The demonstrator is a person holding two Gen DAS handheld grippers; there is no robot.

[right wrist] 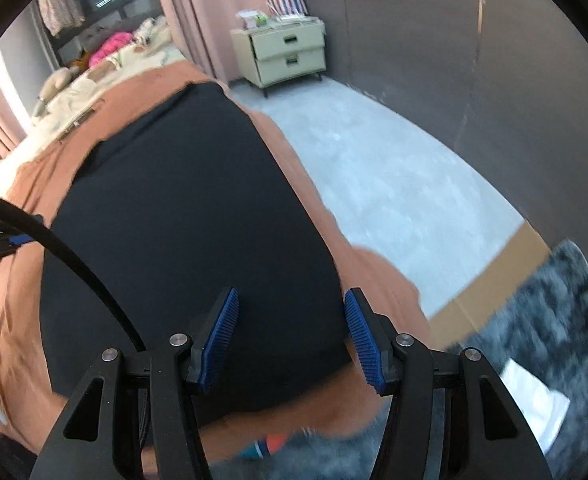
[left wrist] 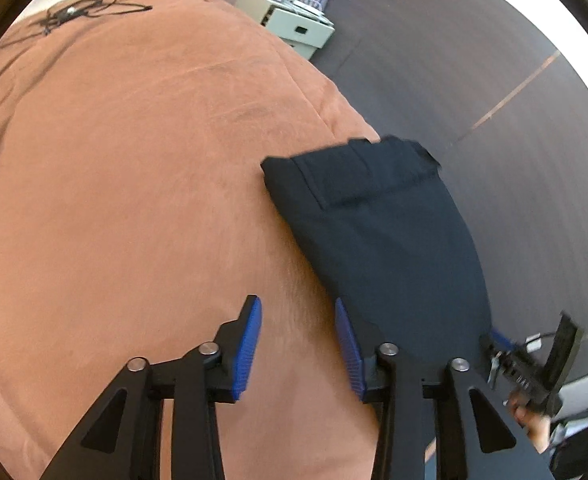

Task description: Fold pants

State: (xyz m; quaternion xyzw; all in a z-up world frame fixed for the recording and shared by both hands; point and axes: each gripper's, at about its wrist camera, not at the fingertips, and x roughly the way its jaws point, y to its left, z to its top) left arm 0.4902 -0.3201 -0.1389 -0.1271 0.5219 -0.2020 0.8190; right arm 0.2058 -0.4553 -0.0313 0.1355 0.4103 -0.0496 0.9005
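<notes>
Hovering with nothing in its parted jaws, the left gripper [left wrist: 297, 344] is sitting beside the pants [left wrist: 377, 236], probably fully folded on the orange bedspread [left wrist: 134, 180], while the right gripper [right wrist: 292, 334] is gaping empty too.

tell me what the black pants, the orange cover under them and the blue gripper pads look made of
Pants: smooth matte woven cloth, perhaps a suiting blend; crisp folds, no sheen.
Orange cover: soft napped fabric like suede or velour; brushed streaks show.
Blue pads: ribbed rubber or plastic, hard to tell which; fine ridges.
</notes>
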